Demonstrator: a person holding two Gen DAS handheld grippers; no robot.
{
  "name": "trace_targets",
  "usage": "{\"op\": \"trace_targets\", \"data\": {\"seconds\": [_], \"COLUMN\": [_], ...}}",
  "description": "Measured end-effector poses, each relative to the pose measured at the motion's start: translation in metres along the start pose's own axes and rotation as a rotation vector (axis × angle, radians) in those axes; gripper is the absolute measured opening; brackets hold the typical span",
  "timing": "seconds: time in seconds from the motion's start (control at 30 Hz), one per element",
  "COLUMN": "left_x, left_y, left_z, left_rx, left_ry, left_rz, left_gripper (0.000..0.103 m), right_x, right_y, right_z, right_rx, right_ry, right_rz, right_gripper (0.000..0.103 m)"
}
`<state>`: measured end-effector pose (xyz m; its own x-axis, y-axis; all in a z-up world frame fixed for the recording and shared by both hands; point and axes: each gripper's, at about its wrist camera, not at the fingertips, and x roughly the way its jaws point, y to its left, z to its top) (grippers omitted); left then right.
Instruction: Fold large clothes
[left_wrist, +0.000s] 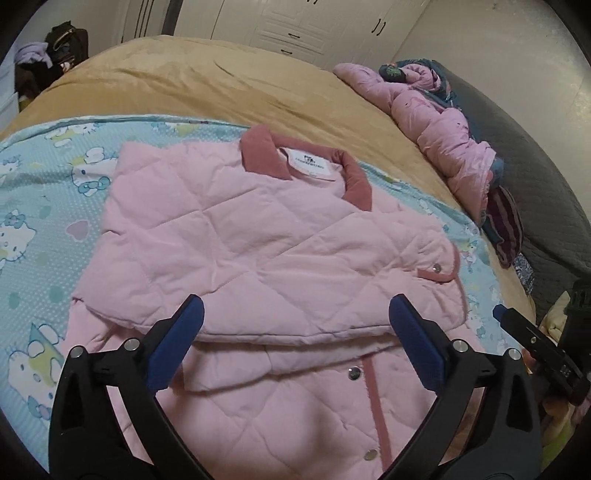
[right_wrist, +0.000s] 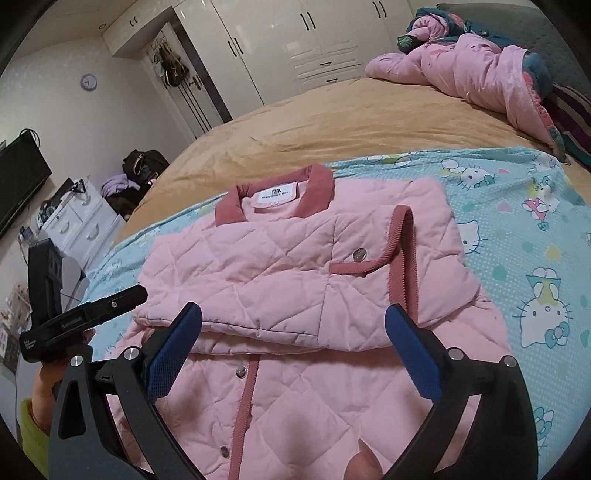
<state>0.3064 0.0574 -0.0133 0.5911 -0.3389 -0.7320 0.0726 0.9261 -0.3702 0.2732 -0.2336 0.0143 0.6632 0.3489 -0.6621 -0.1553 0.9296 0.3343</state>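
1. While both tools hang above the bed, the pink quilted jacket (left_wrist: 266, 236) lies on the cartoon-cat sheet (left_wrist: 40, 206) that covers the near part of the tan blanket (left_wrist: 229, 85), collar (left_wrist: 354, 177) at the far side.
2. Left tool (left_wrist: 295, 325): jaws spread wide, nothing between the blue pads, clear of the cloth.
3. Right tool (right_wrist: 293, 332): likewise wide open and empty, above the near half of the jacket.
4. A sleeve panel already rests folded across the chest, its snap cuff (right_wrist: 369, 258) on top; the buttoned hem (right_wrist: 240, 373) nearest the cameras is still flat.
5. My judgement: the next fold should bring that hem up toward the collar.
6. To do it well, pinch both near corners through all layers, lift evenly, and lay the edge square so the folded sleeves do not slide out.
7. Smooth the puffy quilting afterwards, since it will likely spring back.
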Motion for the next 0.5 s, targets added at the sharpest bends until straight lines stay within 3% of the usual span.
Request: {"op": "trace_targets", "data": {"seconds": [0.5], "left_x": [-0.058], "left_y": [-0.028], "left_z": [-0.013], "left_rx": [0.055], "left_ry": [-0.056], "left_rz": [0.012], "left_gripper": [0.094], "right_x": [-0.053], "right_y": [0.022], "right_z": [0.005], "right_rx": [-0.041], "right_ry": [-0.097], "right_rz": [0.020], "right_gripper": [0.099]}}
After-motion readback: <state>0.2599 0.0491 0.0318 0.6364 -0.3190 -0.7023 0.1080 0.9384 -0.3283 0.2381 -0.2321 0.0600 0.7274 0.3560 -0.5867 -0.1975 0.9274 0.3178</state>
